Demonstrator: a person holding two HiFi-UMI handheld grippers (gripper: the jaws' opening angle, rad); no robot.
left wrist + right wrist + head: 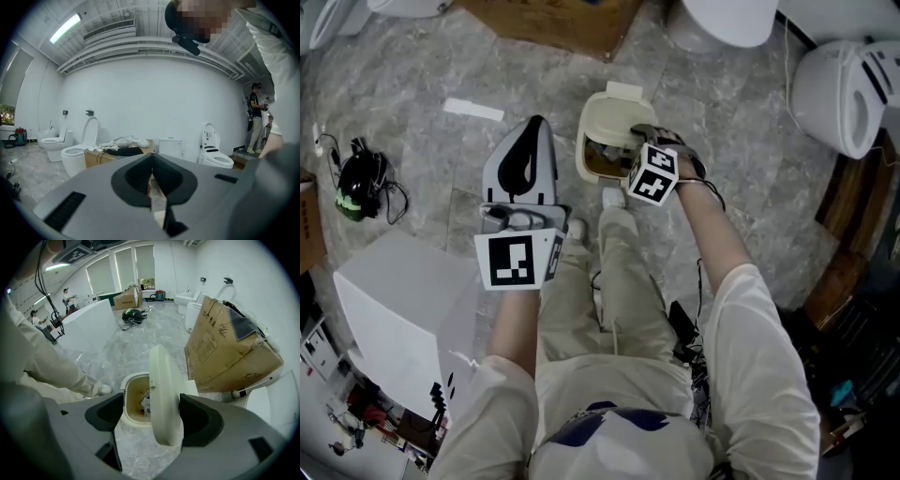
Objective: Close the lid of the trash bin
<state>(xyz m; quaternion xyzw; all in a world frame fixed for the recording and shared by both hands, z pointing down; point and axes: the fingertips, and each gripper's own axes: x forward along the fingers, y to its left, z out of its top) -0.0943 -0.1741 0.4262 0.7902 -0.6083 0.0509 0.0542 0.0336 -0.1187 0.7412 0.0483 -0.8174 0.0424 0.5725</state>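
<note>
A cream trash bin stands on the grey stone floor in front of the person's feet. Its lid is raised on edge, and the open bin shows scraps of rubbish inside. My right gripper is open and straddles the lid. The lid rests against the right jaw, and a wide gap separates it from the left jaw. In the head view my right gripper sits over the bin's right side. My left gripper is held to the left of the bin, away from it. My left gripper is shut and empty.
White toilets and a cardboard box stand beyond the bin. The box is close behind the lid. A white panel lies at the left, with a black and green helmet beyond it. The person's shoe is next to the bin.
</note>
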